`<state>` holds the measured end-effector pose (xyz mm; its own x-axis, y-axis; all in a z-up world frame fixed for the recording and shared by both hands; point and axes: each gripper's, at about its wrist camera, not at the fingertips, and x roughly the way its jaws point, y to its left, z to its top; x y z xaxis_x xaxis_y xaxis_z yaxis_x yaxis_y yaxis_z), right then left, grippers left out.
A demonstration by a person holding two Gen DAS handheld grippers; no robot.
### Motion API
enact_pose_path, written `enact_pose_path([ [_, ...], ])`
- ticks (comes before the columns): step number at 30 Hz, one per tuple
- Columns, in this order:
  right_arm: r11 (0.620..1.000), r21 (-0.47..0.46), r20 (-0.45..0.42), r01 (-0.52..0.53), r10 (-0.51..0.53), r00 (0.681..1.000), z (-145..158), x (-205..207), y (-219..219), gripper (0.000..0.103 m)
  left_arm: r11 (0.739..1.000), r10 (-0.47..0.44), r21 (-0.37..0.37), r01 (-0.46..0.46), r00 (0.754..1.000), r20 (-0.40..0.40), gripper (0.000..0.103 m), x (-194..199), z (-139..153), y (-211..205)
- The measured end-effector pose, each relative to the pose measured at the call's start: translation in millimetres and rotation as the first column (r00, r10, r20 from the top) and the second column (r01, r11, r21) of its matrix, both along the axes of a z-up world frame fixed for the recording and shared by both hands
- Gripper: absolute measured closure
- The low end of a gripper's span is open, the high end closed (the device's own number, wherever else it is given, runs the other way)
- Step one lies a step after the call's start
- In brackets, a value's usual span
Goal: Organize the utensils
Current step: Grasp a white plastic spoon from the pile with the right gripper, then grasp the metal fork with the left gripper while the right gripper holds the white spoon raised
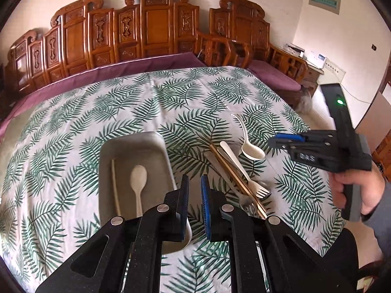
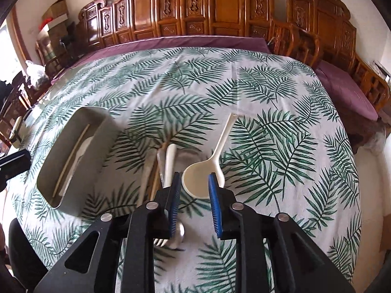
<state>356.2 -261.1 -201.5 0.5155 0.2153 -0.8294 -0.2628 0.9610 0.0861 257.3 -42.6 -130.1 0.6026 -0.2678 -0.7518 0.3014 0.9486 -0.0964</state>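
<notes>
Right gripper (image 2: 194,190) hangs part-open above the white spoon's (image 2: 198,178) bowl.

Both views are bright with soft, even daylight. In the right wrist view a window (image 2: 7,46) at the far left edge is blown out to white, and the light seems to come from that side. Shadows are faint: the tray (image 1: 136,144) has a dim inner wall, and the ladle (image 2: 202,178) casts a soft grey patch on the cloth (image 2: 268,97). The carved wood (image 1: 151,29) shows small glossy highlights. Fisheye distortion bends the cloth's edge and the wood into arcs, and black vignetting fills the corners. The tray (image 2: 73,156) and nearby leaf print smear with motion blur in the right wrist view; the left wrist view is sharper.
</notes>
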Motion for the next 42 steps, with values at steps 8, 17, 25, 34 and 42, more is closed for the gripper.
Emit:
enact_pose_path([
  [8,1.0,0.001,-0.062,0.017,-0.017,0.998,-37.7,50.5,-7.7,0.078,1.0,-0.012,0.01,0.012,1.0,-0.024,0.094,11.0,-12.7,-13.3],
  [17,1.0,0.01,-0.108,0.006,-0.004,0.994,-63.1,80.1,-8.7,0.078,0.999,-0.035,0.017,0.036,0.998,-0.045,0.094,16.1,-25.0,-27.1],
  [25,1.0,0.004,-0.111,-0.022,0.023,0.994,-66.8,79.3,-7.2,0.093,0.999,-0.045,0.023,0.046,0.997,-0.061,0.094,14.8,-29.3,-35.2],
  [34,1.0,0.018,-0.088,-0.025,0.027,0.996,-45.0,33.0,-21.9,0.099,0.998,-0.053,0.03,0.056,0.994,-0.094,0.094,10.6,-40.0,-47.4],
  [42,0.999,0.051,-0.061,0.006,-0.003,0.998,-25.4,-34.5,-43.6,0.099,0.998,-0.054,0.032,0.06,0.988,-0.147,0.088,13.5,-60.2,-62.9],
])
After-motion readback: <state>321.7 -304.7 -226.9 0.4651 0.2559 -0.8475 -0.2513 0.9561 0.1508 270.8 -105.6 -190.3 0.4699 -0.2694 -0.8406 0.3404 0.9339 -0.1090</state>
